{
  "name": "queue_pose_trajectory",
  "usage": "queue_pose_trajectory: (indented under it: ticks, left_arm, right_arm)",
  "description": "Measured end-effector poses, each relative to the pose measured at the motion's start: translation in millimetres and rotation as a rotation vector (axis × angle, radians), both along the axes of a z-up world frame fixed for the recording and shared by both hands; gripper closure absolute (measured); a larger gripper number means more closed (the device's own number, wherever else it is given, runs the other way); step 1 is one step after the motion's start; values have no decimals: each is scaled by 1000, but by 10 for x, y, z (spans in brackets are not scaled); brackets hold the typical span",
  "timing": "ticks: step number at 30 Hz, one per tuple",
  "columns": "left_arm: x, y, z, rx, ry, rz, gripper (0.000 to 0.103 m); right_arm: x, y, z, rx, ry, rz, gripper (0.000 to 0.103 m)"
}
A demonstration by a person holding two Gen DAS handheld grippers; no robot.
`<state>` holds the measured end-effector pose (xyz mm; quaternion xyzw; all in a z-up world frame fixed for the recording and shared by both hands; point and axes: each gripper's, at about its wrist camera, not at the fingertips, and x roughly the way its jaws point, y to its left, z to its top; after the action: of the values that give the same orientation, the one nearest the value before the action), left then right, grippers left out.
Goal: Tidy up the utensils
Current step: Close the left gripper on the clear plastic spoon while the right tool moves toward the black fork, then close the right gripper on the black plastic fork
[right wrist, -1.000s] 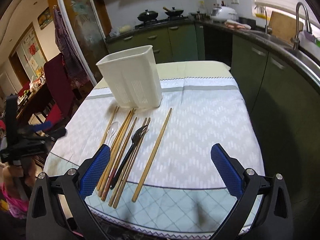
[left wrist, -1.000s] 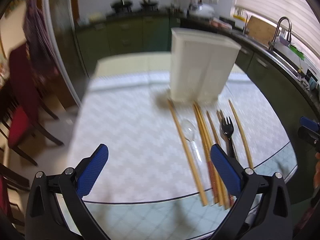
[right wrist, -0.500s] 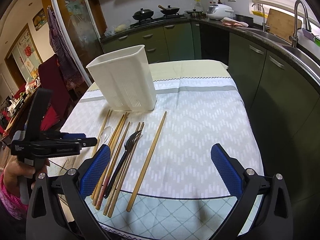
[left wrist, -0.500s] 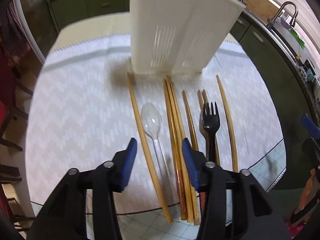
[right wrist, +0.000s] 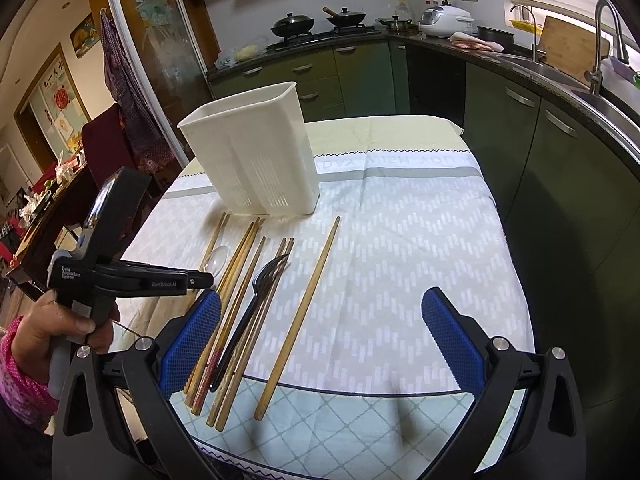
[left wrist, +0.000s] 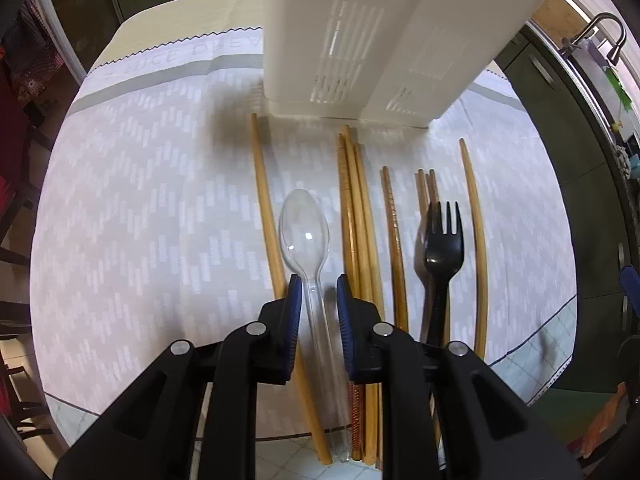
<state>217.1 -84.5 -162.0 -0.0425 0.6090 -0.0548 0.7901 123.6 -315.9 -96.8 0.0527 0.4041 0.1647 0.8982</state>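
since the earlier frame the left gripper (left wrist: 317, 292) has dropped low and narrowed its fingers around the clear spoon (left wrist: 306, 236) handle, a slight gap showing on each side. the spoon lies flat on the surface (left wrist: 140, 240) among chopsticks (left wrist: 356, 216), before the white holder (left wrist: 372, 40). the step looks like the spoon pickup, next needing full closure and a lift; the right gripper (right wrist: 320, 336) hangs wide open.

Wide-spread right claw (right wrist: 320, 328) above chopsticks (right wrist: 298, 312)

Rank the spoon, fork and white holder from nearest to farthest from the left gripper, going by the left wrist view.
1. Spoon: handle between the left gripper fingers.
2. Fork: to the right, past several chopsticks.
3. Holder: straight ahead, beyond the utensils' far tips.
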Motion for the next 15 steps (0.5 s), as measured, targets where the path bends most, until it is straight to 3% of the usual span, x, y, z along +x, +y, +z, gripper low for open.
queue_pose_trajectory:
  ticks: [7, 10, 15]
  left_arm:
    - [62, 1, -66, 17, 26, -10, 86]
    - [115, 1, -83, 20, 22, -4, 93]
    - [173, 5, -91, 6, 21, -13, 94]
  right_arm:
    - [103, 155, -75, -33, 23, 33, 4]
    - [131, 216, -83, -44, 26, 43, 4]
    - [206, 337, -113, -84, 43, 68, 4]
